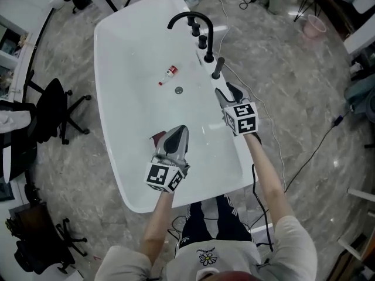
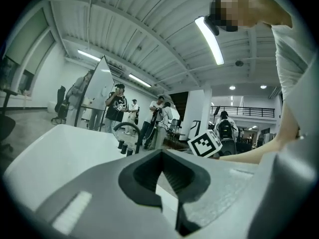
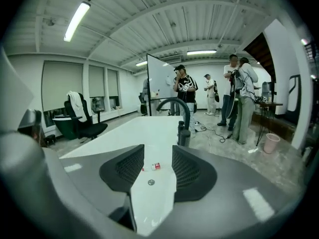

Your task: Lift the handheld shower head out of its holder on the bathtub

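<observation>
- Grey veined floor (image 1: 304, 86) is surrounding a white bathtub (image 1: 117, 69); black office chair (image 1: 54, 111) is standing to the tub's left, and a pink bucket (image 1: 314, 26) is sitting well apart at upper right.
- Black arched faucet (image 1: 190, 19) and black knobs (image 1: 199, 35) are lining the tub's right rim at the far end.
- Handheld shower head (image 1: 218, 68) is sitting in its holder on that same rim, just nearer than the knobs, handle leaning slightly.
- Small red-and-white bottle (image 1: 170, 72) is lying on the tub floor near the drain (image 1: 179, 90).
- Right gripper (image 1: 227, 92) is hovering over the rim just short of the shower head, not touching it; jaws are standing apart with nothing between them. Through the gap in the right gripper view (image 3: 157, 156), the bottle (image 3: 155, 166) and drain (image 3: 151, 182) are showing.
- Left gripper (image 1: 176, 138) is hanging over the tub's interior, well apart from the shower head; jaws are clenched, tips meeting, gripping nothing (image 2: 162, 156).
- Several people (image 3: 185, 94) are standing in the background beyond the tub.
</observation>
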A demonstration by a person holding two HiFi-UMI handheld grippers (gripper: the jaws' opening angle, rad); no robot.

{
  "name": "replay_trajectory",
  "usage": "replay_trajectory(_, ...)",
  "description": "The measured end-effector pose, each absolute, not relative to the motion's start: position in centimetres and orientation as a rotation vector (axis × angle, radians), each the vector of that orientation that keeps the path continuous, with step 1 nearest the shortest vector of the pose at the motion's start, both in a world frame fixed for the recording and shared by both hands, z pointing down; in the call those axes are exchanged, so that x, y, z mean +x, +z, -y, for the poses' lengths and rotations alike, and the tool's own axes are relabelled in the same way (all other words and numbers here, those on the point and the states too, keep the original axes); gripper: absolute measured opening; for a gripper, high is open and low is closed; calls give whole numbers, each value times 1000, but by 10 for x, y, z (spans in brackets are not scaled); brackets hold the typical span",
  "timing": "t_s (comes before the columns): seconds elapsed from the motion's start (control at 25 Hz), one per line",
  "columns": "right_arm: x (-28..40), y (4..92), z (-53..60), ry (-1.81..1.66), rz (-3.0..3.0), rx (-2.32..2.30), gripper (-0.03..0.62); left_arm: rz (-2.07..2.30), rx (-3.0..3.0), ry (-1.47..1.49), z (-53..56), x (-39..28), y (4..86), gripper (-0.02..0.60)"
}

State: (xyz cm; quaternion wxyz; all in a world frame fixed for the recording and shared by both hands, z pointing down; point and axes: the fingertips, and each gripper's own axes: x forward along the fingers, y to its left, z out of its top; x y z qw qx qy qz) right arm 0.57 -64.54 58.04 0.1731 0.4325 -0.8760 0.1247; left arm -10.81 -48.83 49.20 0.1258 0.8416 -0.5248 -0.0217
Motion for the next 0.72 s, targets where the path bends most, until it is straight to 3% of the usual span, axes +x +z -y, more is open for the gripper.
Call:
replay_trajectory(0.32,-1,697,728,415,2345,1284,206,1537,2392,-184,554,-111,555,0)
replay_trajectory(0.72,-2,755,773,494,2269,1313,207,1524,2352,-216,582,-105,599,0)
